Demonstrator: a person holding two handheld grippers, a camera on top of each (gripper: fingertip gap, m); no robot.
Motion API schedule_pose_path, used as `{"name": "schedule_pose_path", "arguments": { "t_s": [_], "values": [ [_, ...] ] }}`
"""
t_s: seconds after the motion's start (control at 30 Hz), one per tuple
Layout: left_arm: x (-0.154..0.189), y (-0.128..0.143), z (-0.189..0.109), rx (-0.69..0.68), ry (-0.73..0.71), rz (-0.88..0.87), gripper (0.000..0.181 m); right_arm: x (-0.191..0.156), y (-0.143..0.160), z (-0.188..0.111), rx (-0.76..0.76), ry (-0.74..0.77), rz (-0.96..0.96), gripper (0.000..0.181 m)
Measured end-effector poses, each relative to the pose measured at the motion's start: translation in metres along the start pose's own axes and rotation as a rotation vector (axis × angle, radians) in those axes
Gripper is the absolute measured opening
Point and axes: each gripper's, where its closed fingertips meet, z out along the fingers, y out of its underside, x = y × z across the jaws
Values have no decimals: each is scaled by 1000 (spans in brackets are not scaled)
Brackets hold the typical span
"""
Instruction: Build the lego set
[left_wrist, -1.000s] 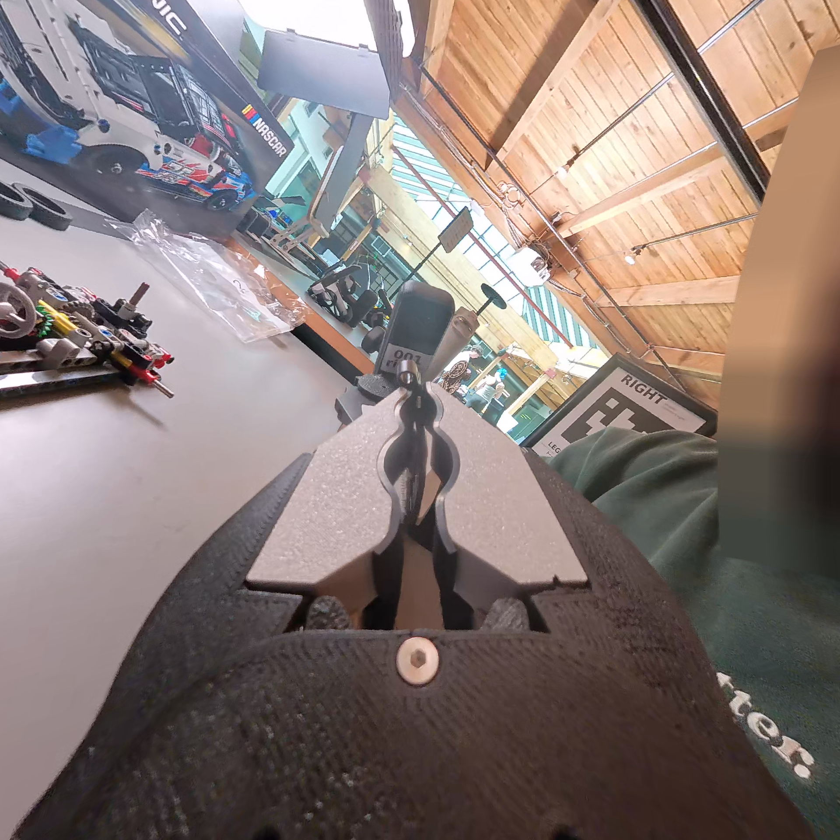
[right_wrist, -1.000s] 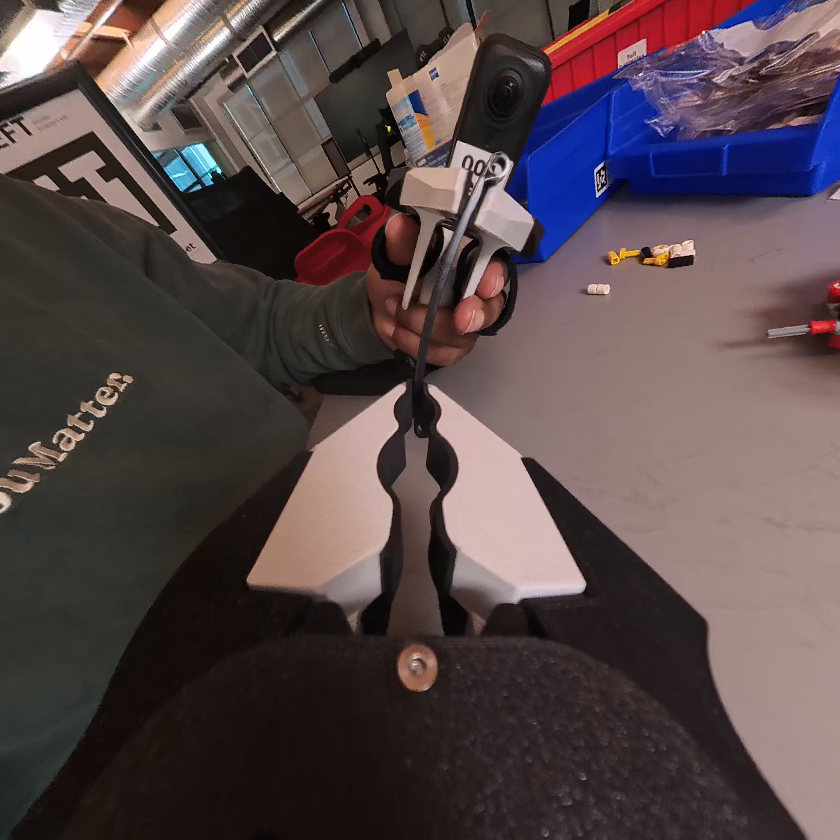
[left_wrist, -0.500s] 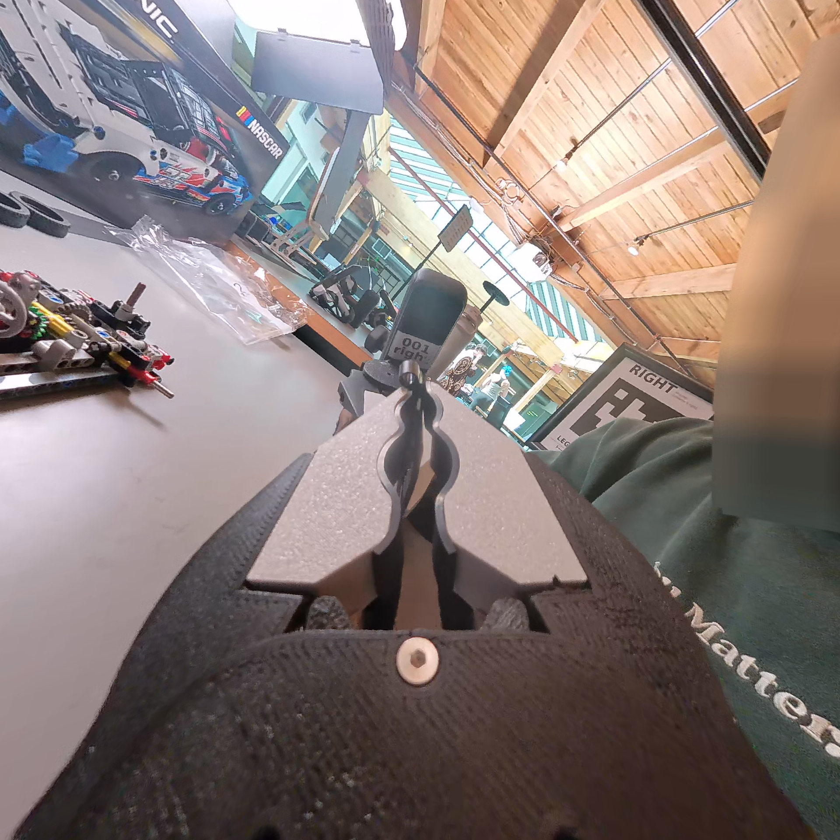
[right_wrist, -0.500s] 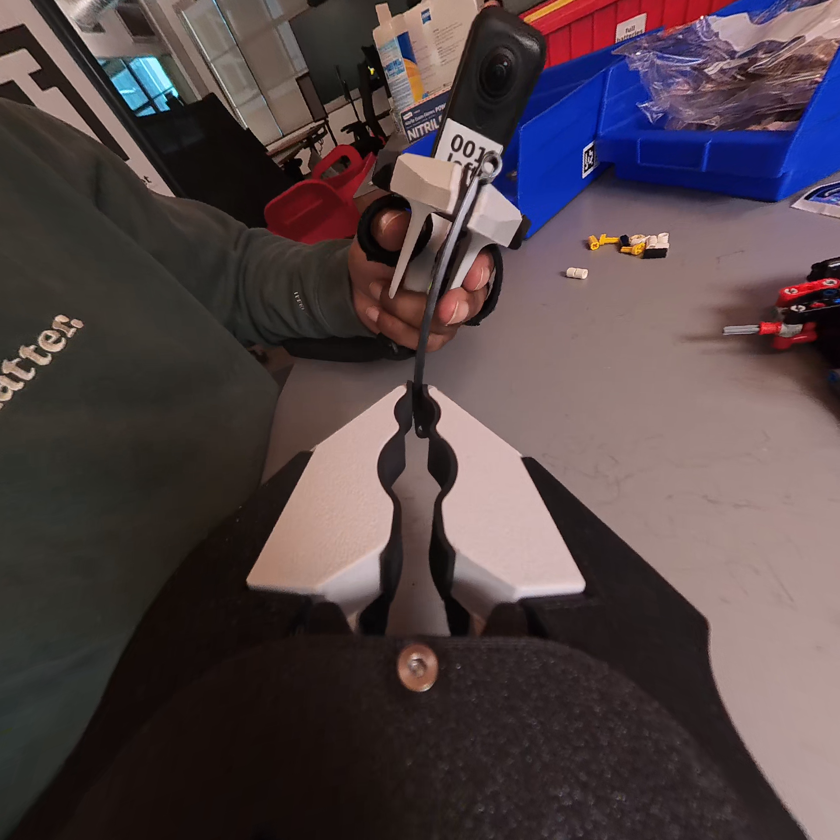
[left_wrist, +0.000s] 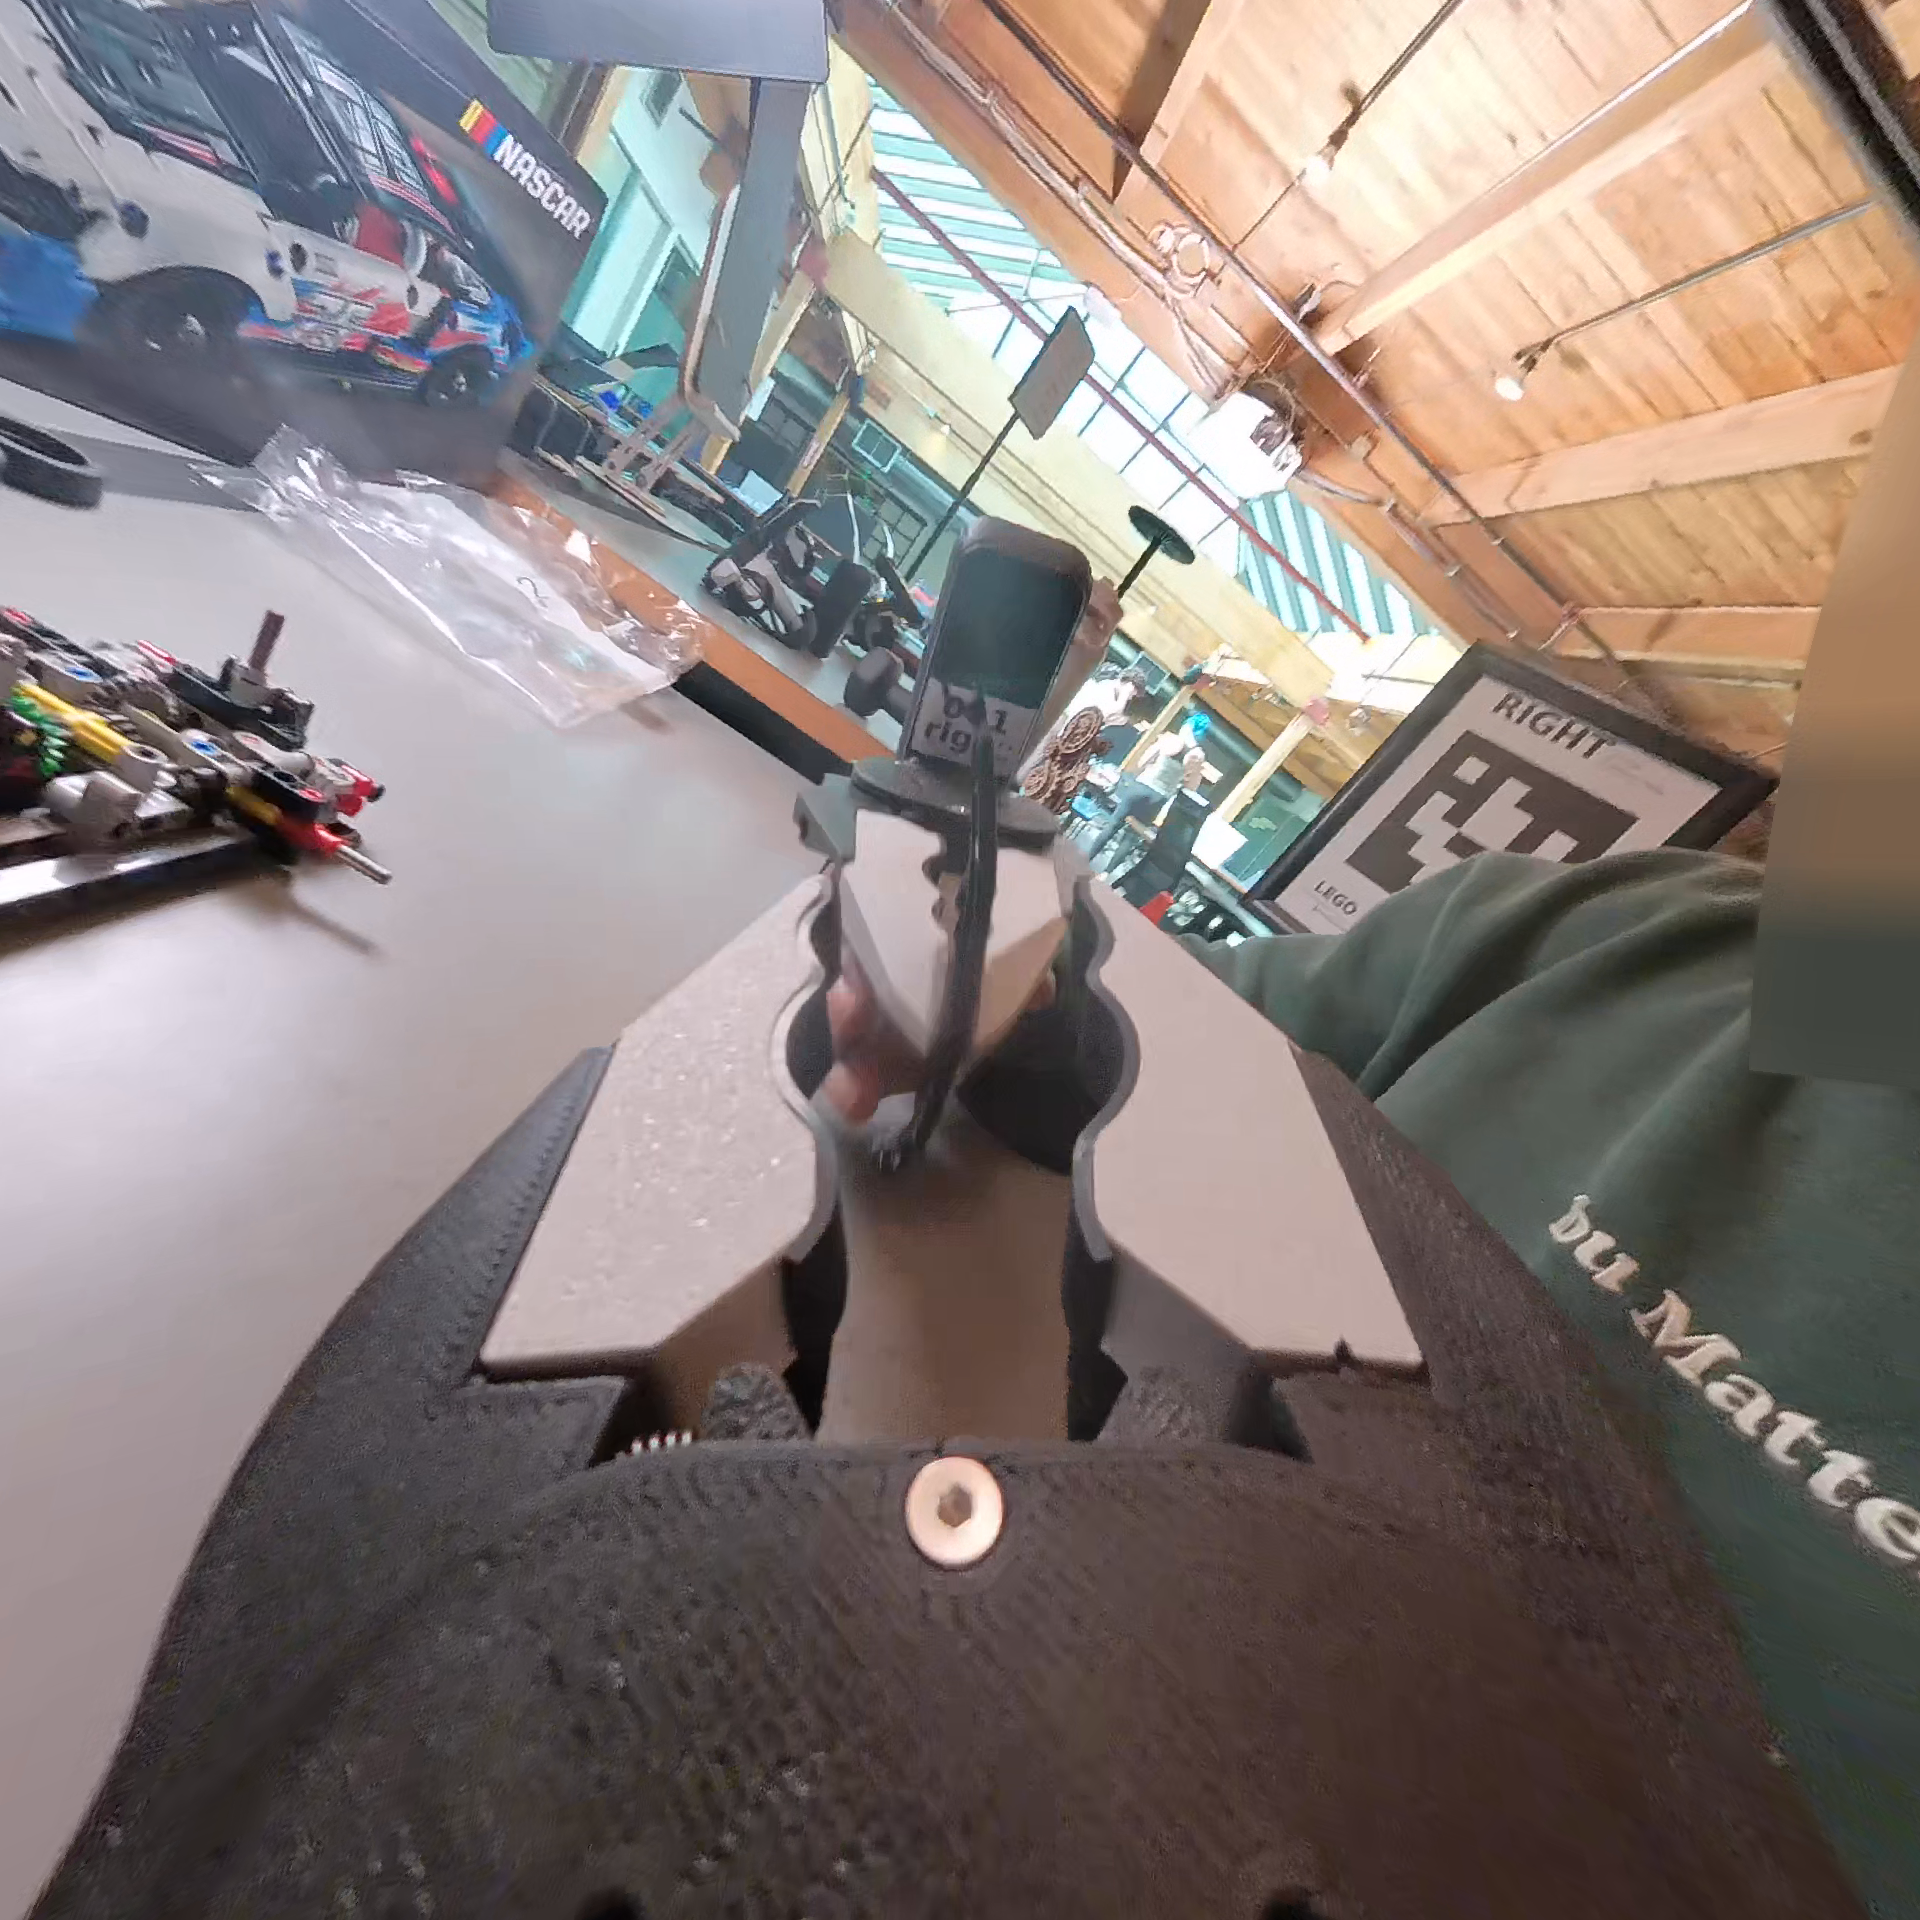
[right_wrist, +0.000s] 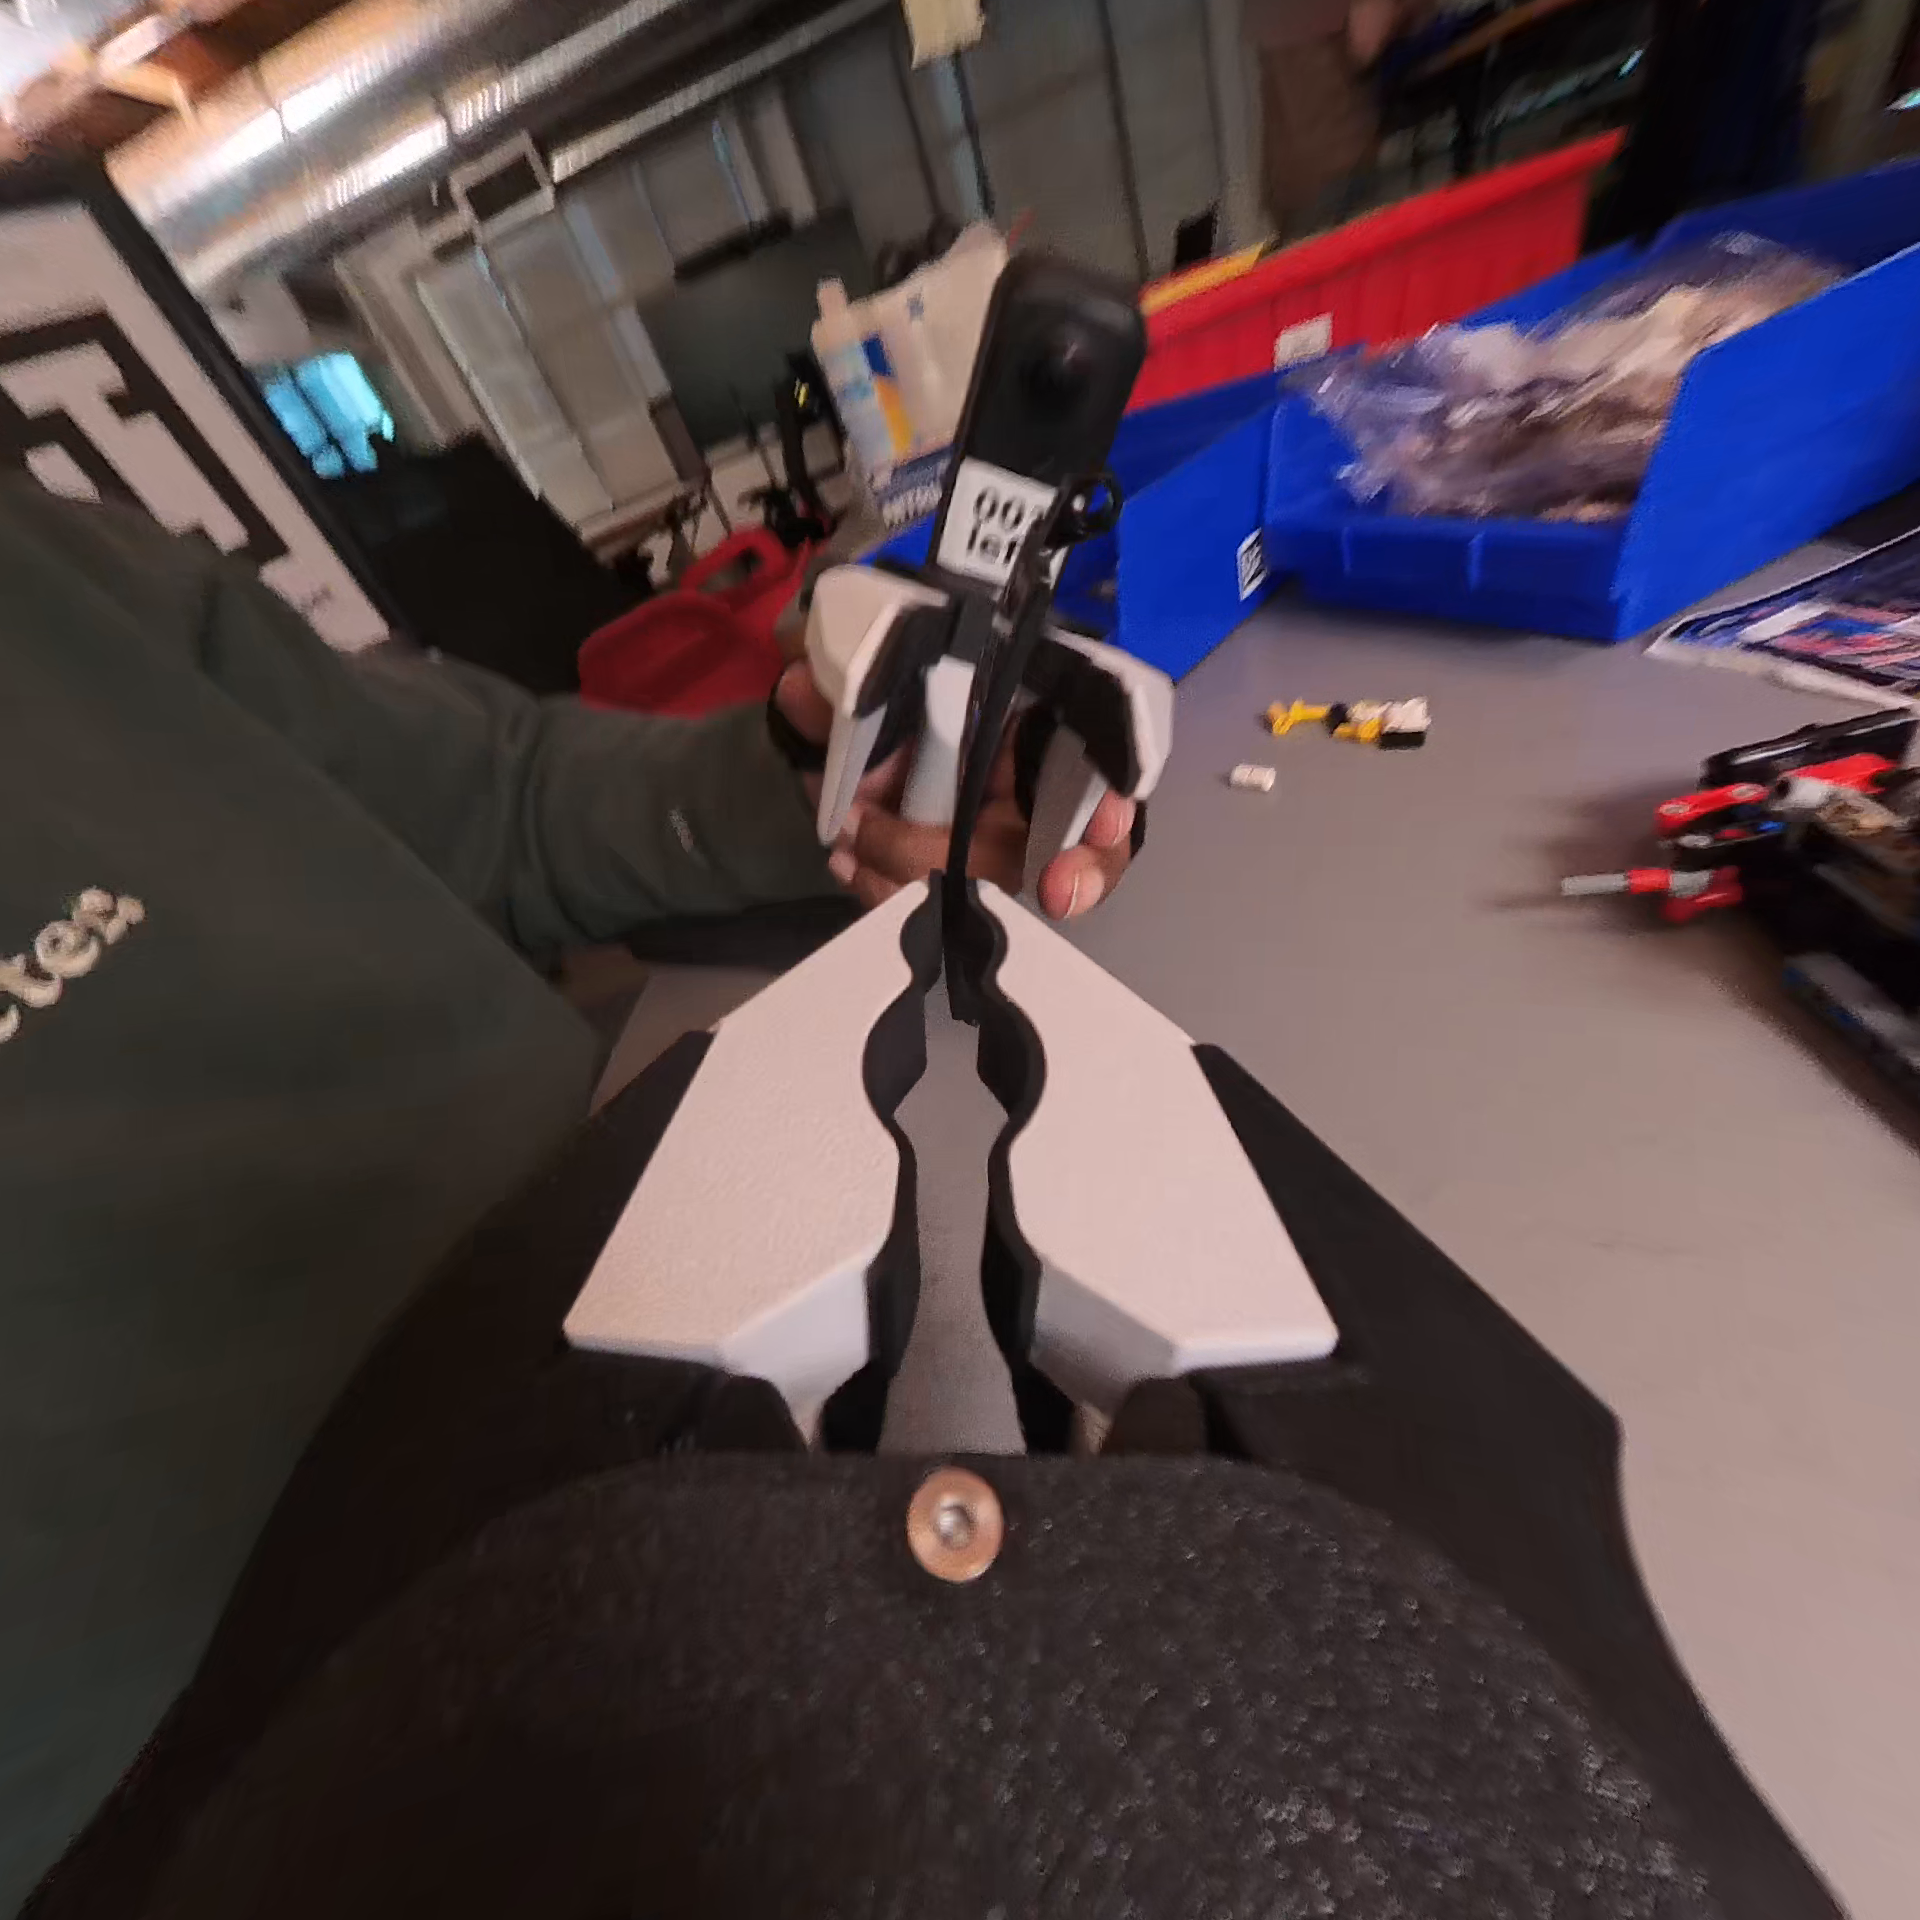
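Observation:
A thin black rod (right_wrist: 992, 727) runs between the two grippers, which face each other above the grey table (right_wrist: 1455, 1039). My right gripper (right_wrist: 958, 904) is shut on the rod's near end. My left gripper (left_wrist: 951, 888) is open, and the rod (left_wrist: 961, 935) lies loose in the wide gap between its jaws. The left gripper also shows in the right wrist view (right_wrist: 956, 831), fingers spread, held in a hand. The right gripper shows in the left wrist view (left_wrist: 935, 1070). A partly built lego assembly (left_wrist: 156, 748) lies on the table; it also shows in the right wrist view (right_wrist: 1818, 821).
The lego box (left_wrist: 260, 208), an empty plastic bag (left_wrist: 468, 582) and a black tyre (left_wrist: 42, 462) are behind the assembly. Blue bins (right_wrist: 1558, 540), a booklet (right_wrist: 1818, 634) and loose small pieces (right_wrist: 1340, 717) are at the far side. A person's green sweatshirt (right_wrist: 260, 935) is close by. Left and right tips are no more than a few centimetres apart. The partly built lego assembly (left_wrist: 156, 748) lies around 20 centimetres away from my left fingertips.
My left gripper has opened and let go of the rod's far end. The right gripper stays shut on the rod. Both views have shifted a little.

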Motion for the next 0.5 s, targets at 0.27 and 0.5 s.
{"name": "schedule_pose_path", "arguments": {
  "t_s": [0.27, 0.5],
  "values": [
    [6, 13, 11, -66, -36, 157, 2, 0, -33, -9, 244, 21, 71, 0],
    [17, 35, 2, -257, 96, -36, 0, -7, -14, -14, 40, -55, -42, 21]
  ]
}}
